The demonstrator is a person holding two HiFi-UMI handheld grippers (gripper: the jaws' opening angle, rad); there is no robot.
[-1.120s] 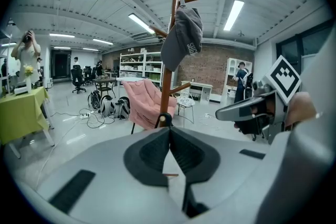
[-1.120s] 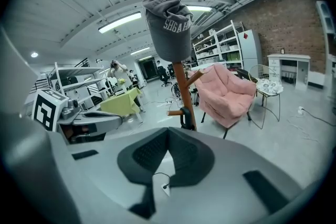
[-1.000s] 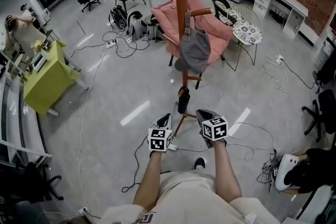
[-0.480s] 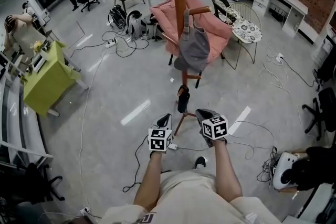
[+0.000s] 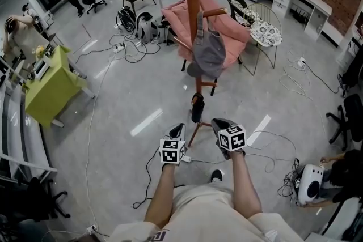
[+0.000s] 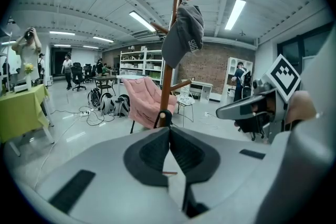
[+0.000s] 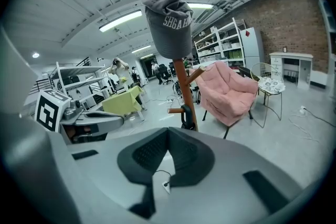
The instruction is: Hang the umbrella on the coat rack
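Observation:
A wooden coat rack (image 5: 193, 3) stands straight ahead of me with a grey cap (image 5: 208, 54) on one of its pegs. A small black folded umbrella (image 5: 197, 109) hangs low on the pole from a short peg. My left gripper (image 5: 179, 127) and right gripper (image 5: 216, 122) are side by side just short of the rack's feet, both shut and empty. In the left gripper view the shut jaws (image 6: 169, 129) point at the umbrella (image 6: 165, 116) below the cap (image 6: 182, 34). The right gripper view shows its shut jaws (image 7: 168, 131), the umbrella (image 7: 187, 115) and the cap (image 7: 169, 18).
A pink armchair (image 5: 224, 25) and a wire side table (image 5: 266, 34) stand behind the rack. A green-covered table (image 5: 51, 85) is at the left. Cables (image 5: 266, 150) trail over the floor. A person crouches at the lower right by a white object (image 5: 309, 184); other people are far off.
Both grippers have kept still. People in the background have shifted, and the white object at the lower right has moved a little.

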